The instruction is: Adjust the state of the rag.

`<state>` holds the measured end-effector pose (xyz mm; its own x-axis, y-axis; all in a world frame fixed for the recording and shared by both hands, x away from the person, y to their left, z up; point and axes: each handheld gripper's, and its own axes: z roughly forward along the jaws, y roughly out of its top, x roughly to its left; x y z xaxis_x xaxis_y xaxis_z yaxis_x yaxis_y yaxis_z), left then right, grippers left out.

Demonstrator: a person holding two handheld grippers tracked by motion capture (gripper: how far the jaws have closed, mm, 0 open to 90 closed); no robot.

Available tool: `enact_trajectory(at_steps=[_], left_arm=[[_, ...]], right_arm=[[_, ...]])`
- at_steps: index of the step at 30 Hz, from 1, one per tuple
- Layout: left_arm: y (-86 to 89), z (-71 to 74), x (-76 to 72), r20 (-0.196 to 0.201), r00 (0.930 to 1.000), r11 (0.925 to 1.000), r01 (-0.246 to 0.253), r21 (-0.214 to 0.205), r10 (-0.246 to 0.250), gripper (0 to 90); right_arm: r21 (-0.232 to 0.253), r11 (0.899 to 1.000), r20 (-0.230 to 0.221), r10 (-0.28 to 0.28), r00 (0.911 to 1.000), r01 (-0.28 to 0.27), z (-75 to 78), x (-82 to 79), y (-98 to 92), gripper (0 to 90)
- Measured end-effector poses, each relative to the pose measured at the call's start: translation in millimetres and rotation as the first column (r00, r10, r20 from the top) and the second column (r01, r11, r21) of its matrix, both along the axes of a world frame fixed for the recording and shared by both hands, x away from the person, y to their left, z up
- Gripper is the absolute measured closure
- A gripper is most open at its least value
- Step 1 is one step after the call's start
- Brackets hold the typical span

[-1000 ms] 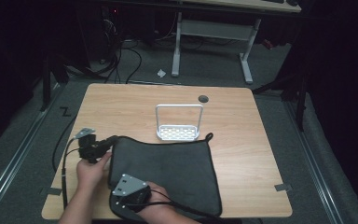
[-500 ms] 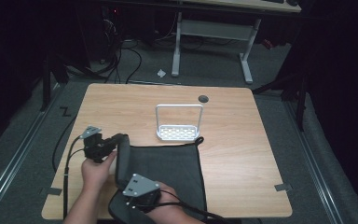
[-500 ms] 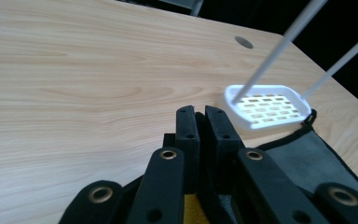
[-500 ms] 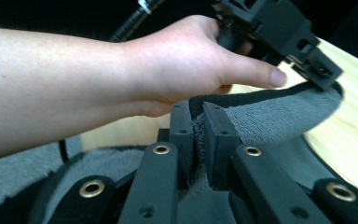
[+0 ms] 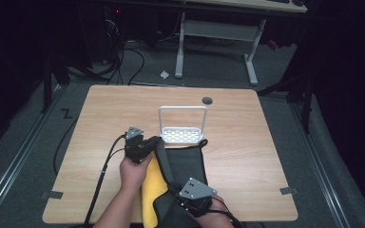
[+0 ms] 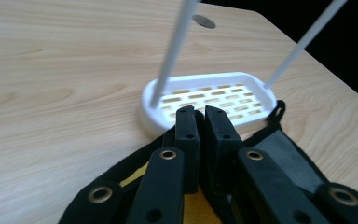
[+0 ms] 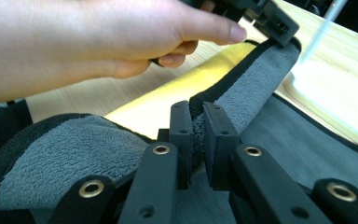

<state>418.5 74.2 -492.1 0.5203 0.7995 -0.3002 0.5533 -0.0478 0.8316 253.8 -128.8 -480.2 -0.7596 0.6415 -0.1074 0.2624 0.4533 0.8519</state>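
A dark grey cloth (image 5: 187, 161) with black trim and a yellow underside (image 5: 152, 190) lies at the table's near middle, its left edge lifted and folded over to the right. My left gripper (image 5: 154, 142) is shut on the far corner of that edge, close to the white rack (image 5: 181, 135). In the left gripper view the jaws (image 6: 200, 121) pinch the black trim (image 6: 279, 154) just short of the rack's slotted base (image 6: 214, 93). My right gripper (image 5: 173, 186) is shut on the near part of the same edge. In the right gripper view its jaws (image 7: 198, 116) clamp the grey pile (image 7: 251, 93) above the yellow side (image 7: 186, 84).
The wooden table (image 5: 104, 118) has a round cable hole (image 5: 207, 100) behind the rack. The rack's tall wire hoop (image 5: 183, 108) stands upright just beyond the cloth. A cable (image 5: 102, 175) trails from the left gripper over the table's near left. White desk legs (image 5: 252, 57) stand on the floor beyond.
Both grippers have moved right with the cloth's left edge. The cloth went from lying flat to half folded over, and its yellow underside has come into sight.
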Motion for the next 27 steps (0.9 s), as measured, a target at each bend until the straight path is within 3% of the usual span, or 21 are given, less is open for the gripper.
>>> enact_trajectory(at_steps=[7,13,19,22,26,27], left_arm=[[-32.7,2.1,1.7,-0.009,0.9990,0.9985,0.043,0.034,-0.043,84.2],[-47.3,-1.1,5.6,-0.031,0.9982,0.9981,0.052,0.033,-0.051,84.1],[-61.6,7.1,5.5,-0.024,0.9964,0.9963,0.082,0.029,-0.081,84.1],[-71.3,8.7,6.9,-0.027,0.9948,0.9942,0.099,0.042,-0.098,83.9],[-81.6,4.8,8.8,-0.040,0.9927,0.9920,0.116,0.052,-0.114,82.6],[-88.0,0.3,10.2,-0.056,0.9899,0.9899,0.133,0.049,-0.130,80.5]], right_arm=[[-0.019,0.999,-0.006,-0.029,0.9995,0.029,-4.6,-3.9,-25.0,83.6],[-0.039,0.998,-0.030,-0.058,0.9978,0.057,-11.5,-7.1,-41.7,83.4],[-0.020,0.997,-0.013,-0.074,0.9972,0.074,-6.3,-11.2,-50.7,83.4],[-0.034,0.997,-0.019,-0.076,0.9969,0.075,-7.8,-12.9,-53.6,83.1],[-0.045,0.996,-0.045,-0.079,0.9959,0.077,-11.4,-13.9,-57.4,80.0],[-0.034,0.996,-0.056,-0.086,0.9947,0.085,-11.6,-13.9,-61.7,74.6]])
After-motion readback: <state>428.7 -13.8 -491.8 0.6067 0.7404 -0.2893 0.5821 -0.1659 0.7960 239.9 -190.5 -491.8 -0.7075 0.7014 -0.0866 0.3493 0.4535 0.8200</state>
